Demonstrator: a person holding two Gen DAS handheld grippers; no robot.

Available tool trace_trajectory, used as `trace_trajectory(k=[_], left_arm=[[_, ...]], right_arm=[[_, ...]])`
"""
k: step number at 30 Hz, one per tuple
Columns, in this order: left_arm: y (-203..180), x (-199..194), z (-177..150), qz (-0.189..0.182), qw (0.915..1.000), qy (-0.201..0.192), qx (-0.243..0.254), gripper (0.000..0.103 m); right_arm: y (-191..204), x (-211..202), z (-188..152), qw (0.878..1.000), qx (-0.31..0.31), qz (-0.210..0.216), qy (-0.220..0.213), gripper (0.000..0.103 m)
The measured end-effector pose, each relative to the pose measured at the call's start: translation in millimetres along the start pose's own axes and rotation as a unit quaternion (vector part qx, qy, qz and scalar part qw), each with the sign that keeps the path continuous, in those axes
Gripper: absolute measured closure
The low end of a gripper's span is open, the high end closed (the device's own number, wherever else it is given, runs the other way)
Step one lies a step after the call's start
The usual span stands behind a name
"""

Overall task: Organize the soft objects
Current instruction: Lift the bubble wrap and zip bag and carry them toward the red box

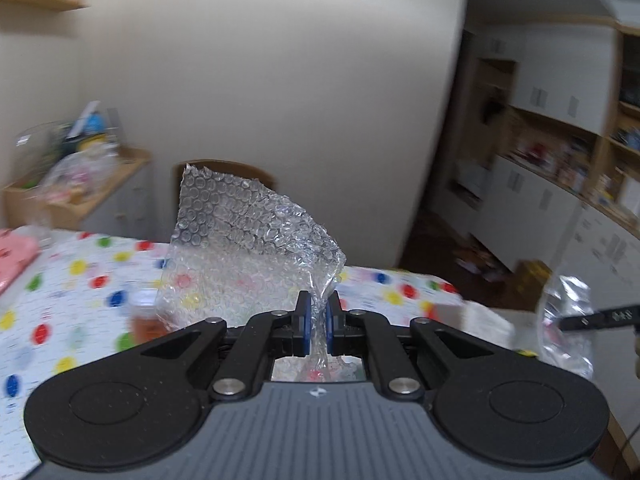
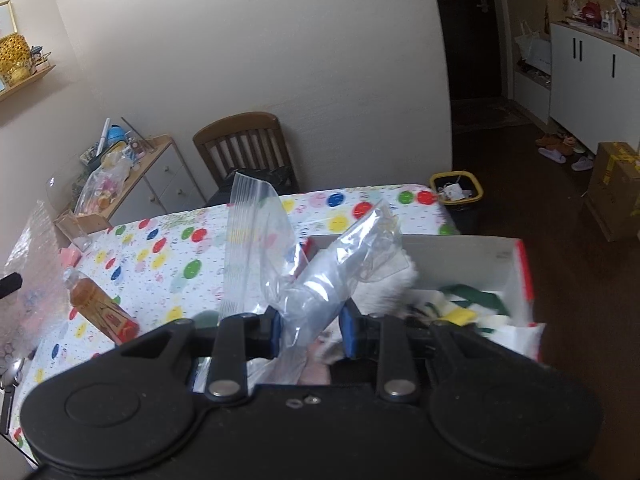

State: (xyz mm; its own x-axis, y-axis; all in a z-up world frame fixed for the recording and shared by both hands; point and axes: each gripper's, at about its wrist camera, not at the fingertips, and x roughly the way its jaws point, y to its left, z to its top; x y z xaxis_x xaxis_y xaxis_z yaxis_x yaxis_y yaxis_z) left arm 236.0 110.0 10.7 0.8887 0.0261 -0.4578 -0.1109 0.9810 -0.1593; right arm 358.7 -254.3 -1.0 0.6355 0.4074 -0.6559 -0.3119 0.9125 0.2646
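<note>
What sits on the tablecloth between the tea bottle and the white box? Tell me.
Right wrist view: only dotted tablecloth shows between tea bottle and box; the held plastic bag hides part.

A lived-in home, in the dining corner of an open room. The bench point(image 2: 168, 248) is a dining table under a white cloth printed with coloured dots, and a dark wooden slat-back chair point(image 2: 244, 144) stands at its far edge against a plain cream wall. Beside the chair, a low white cabinet with a wooden top point(image 2: 160, 168) is piled with household clutter. White cupboards with black handles point(image 2: 592, 80) line the right side, slippers point(image 2: 560, 152) lie on the dark floor before them, and a dark entrance hallway point(image 2: 472, 40) opens beyond.
</note>
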Motion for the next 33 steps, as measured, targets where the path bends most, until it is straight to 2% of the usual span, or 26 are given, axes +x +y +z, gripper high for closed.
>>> trace_trajectory(k=[8, 14, 18, 27, 33], left_arm=[[-97.6, 38.1, -10.7, -0.088, 0.9936, 0.031, 0.065, 0.096], [-161.8, 69.5, -22.3, -0.149, 0.9812, 0.058, 0.108, 0.096], [-197.9, 92.0, -27.3, -0.177, 0.9717, 0.074, 0.138, 0.096], [-243.4, 134.5, -41.3, -0.209, 0.9560, 0.103, 0.178, 0.096], [-258.6, 170.9, -52.5, -0.221, 0.9508, 0.140, 0.166, 0.096]], right_arm=[[-50.6, -18.7, -4.1, 0.999, 0.019, -0.025, -0.002, 0.076], [-79.7, -16.1, -5.9, 0.998, 0.022, -0.051, 0.006, 0.076], [-91.2, -6.5, -5.1, 0.998, 0.020, -0.064, 0.014, 0.075], [-108.7, 29.3, -0.1, 0.996, 0.012, -0.083, 0.041, 0.075], [-109.9, 60.3, 1.3, 0.994, -0.004, -0.093, 0.061, 0.075]])
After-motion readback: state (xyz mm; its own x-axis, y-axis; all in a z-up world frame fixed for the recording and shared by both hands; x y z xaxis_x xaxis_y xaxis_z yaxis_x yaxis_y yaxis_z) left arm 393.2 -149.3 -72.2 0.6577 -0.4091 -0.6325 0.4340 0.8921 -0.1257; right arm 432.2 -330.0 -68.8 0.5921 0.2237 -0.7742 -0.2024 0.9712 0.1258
